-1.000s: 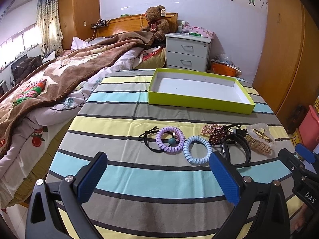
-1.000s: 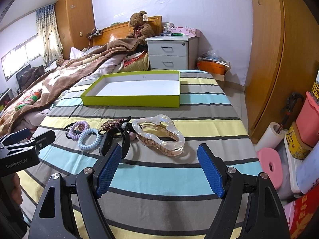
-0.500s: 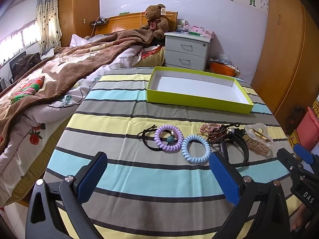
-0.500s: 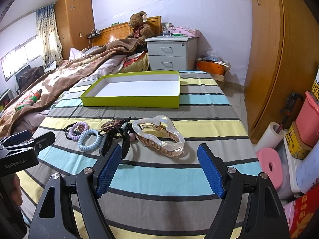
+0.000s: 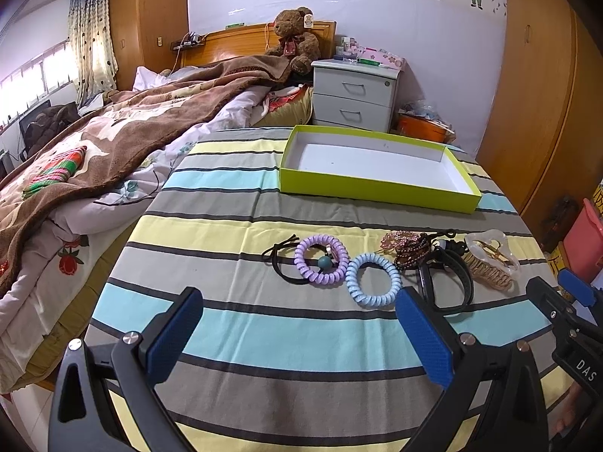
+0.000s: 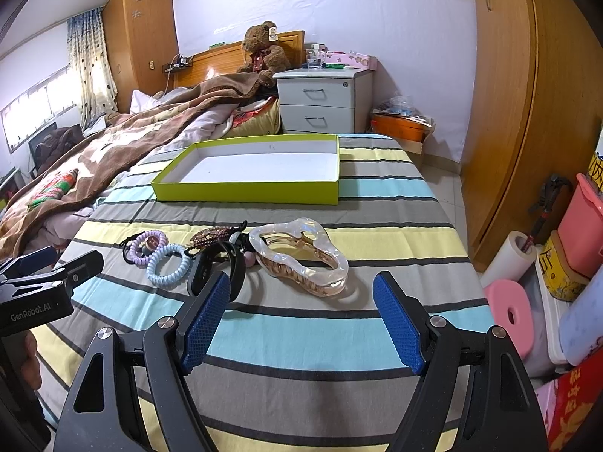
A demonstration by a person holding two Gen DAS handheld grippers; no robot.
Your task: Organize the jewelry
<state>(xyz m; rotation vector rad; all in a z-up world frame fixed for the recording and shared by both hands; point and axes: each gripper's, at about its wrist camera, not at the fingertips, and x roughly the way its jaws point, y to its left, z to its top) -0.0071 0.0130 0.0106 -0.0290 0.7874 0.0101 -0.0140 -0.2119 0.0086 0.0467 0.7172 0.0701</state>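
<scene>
Both grippers hover above the striped worktop (image 5: 233, 324) with their blue pads spread wide and nothing between them. Ahead of the left gripper (image 5: 297, 335) lies the row of jewelry: a purple coil hair tie (image 5: 321, 260) resting on a black elastic (image 5: 280, 263), and a light blue coil tie (image 5: 373, 279) just beside it, toward the right finger. Further right sit a beaded bracelet (image 5: 407, 248), a black band (image 5: 448, 282) and a clear hair claw (image 5: 490, 256). The right gripper (image 6: 301, 316) faces that claw (image 6: 301, 256) directly — it lies just beyond the pads (the black band sits by the left pad). Beyond the row stands an empty lime-green tray (image 6: 245, 192), well apart from both grippers.
</scene>
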